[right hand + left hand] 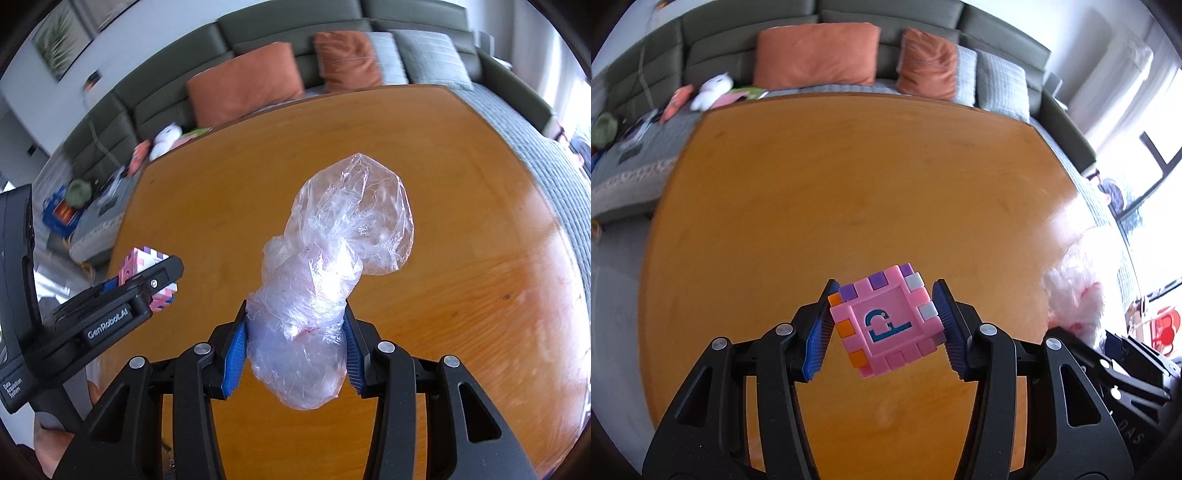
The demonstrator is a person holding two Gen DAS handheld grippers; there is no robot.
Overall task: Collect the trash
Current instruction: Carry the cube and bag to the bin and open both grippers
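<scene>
Your left gripper (886,325) holds a pink cube (886,320) between its blue pads (817,334). The jaws pinch the cube from both sides, and it sits tilted, with one corner pointing down. The face toward the camera carries a dark blue letter, and small purple, orange and white squares run along its edges. The cube is lifted above the counter (849,177) and does not touch it.

Your right gripper (295,349) holds a clear plastic bag (325,266). The jaws pinch the crumpled lower part of the bag, and something pink shows faintly inside, too blurred to name. The upper part of the bag puffs out loosely, up and a little to the right, above the orange wood.

In the right wrist view, the left gripper (147,280) appears at the left with the cube (144,260) in it, near the left edge of the counter (480,258). In the left wrist view, the bag (1075,288) shows at the right as a pale, overexposed shape.

Beyond the far edge of the counter stands a dark green sofa (701,48) with a grey cover. Two orange cushions (816,55) lean on its back, with grey cushions (1001,81) to the right of them. A white soft toy (713,90) lies on the seat at the left.
</scene>
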